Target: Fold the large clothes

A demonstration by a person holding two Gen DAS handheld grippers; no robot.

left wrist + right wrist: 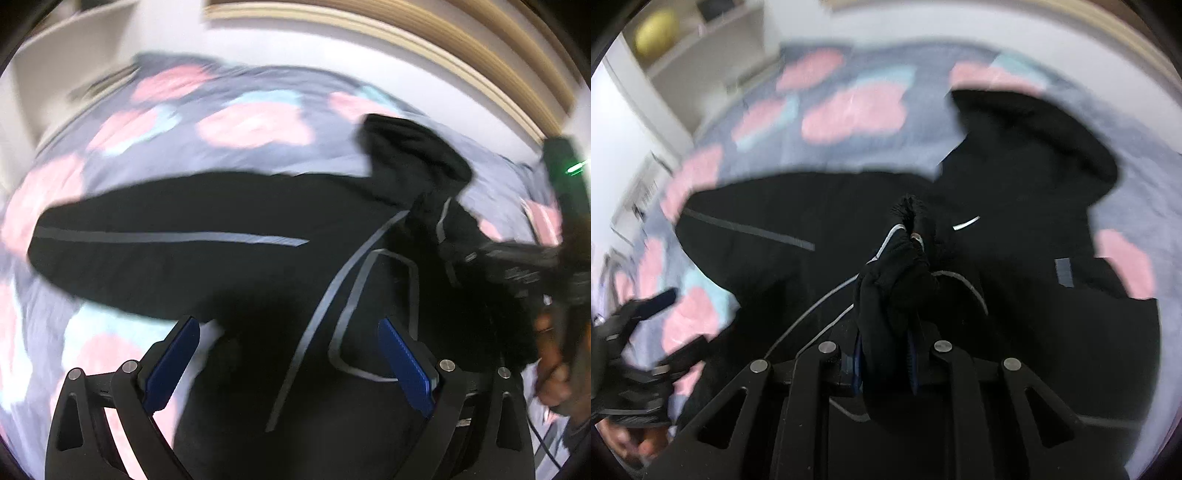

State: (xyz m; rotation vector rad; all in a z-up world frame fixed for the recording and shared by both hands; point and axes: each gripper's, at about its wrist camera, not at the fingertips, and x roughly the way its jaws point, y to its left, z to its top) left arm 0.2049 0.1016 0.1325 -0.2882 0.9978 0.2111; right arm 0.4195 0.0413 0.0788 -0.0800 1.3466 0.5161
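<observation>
On the bed's grey-blue cover with pink and pale-blue cloud shapes (255, 122) lies a large black hooded jacket with thin grey stripes (207, 236), spread wide with one sleeve reaching left and its hood (410, 147) lying toward the headboard side. Over its lower part, the left tongs (291, 365) hang released, blue pads (406, 365) well apart, with black cloth and grey piping showing between and below them; whether they touch the cloth I cannot tell. Further right, the right tongs (886, 354) are clenched on a bunched fold of the jacket, which sticks up between the closed fingers above the rest of the garment. Both views are blurred.
</observation>
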